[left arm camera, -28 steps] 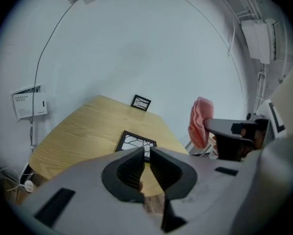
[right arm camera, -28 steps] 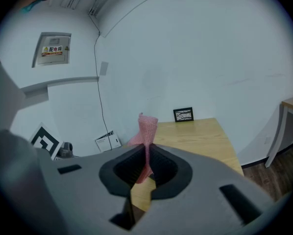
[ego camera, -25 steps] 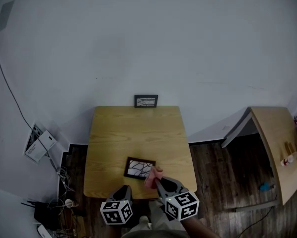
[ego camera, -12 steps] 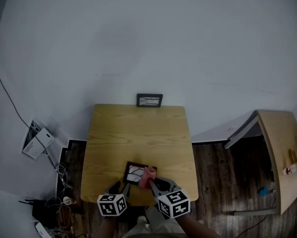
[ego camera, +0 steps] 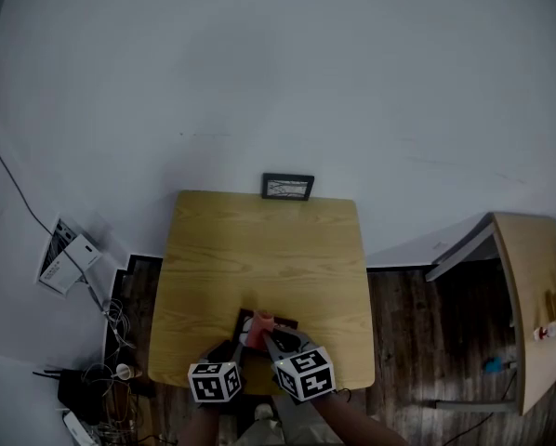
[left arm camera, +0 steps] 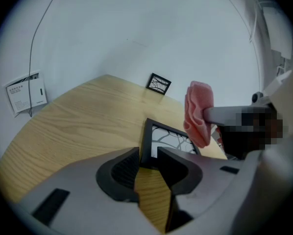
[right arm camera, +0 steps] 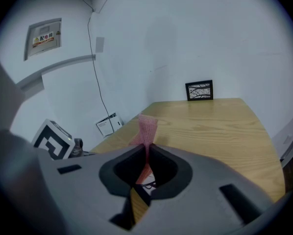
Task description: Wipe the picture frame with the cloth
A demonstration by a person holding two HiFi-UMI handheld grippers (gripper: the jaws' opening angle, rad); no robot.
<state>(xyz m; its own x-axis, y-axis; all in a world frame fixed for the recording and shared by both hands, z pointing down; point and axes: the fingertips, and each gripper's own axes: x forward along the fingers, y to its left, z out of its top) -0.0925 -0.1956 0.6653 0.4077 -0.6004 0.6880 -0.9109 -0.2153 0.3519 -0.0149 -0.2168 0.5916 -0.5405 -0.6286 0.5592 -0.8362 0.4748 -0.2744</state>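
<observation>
A black picture frame [ego camera: 280, 323] [left arm camera: 173, 138] lies flat near the front edge of the wooden table [ego camera: 259, 249]. My left gripper [ego camera: 233, 349] [left arm camera: 147, 153] is at its near left corner. Its jaws are closing, with the frame's edge between the tips, and I cannot see the pads pressing on it. My right gripper [ego camera: 264, 337] [right arm camera: 147, 151] is shut on a pink cloth [ego camera: 258, 327] [right arm camera: 146, 126]. The cloth [left arm camera: 199, 111] stands up from the jaws and hangs just above the frame's right part.
A second small frame [ego camera: 288, 186] [right arm camera: 199, 90] leans against the wall at the table's back edge. A white box and cables [ego camera: 69, 263] lie on the floor to the left. Another wooden table [ego camera: 529, 295] stands at the right.
Both grippers have come down and closer together at the frame. The pink cloth has shifted left, from the frame's right edge to over the frame.
</observation>
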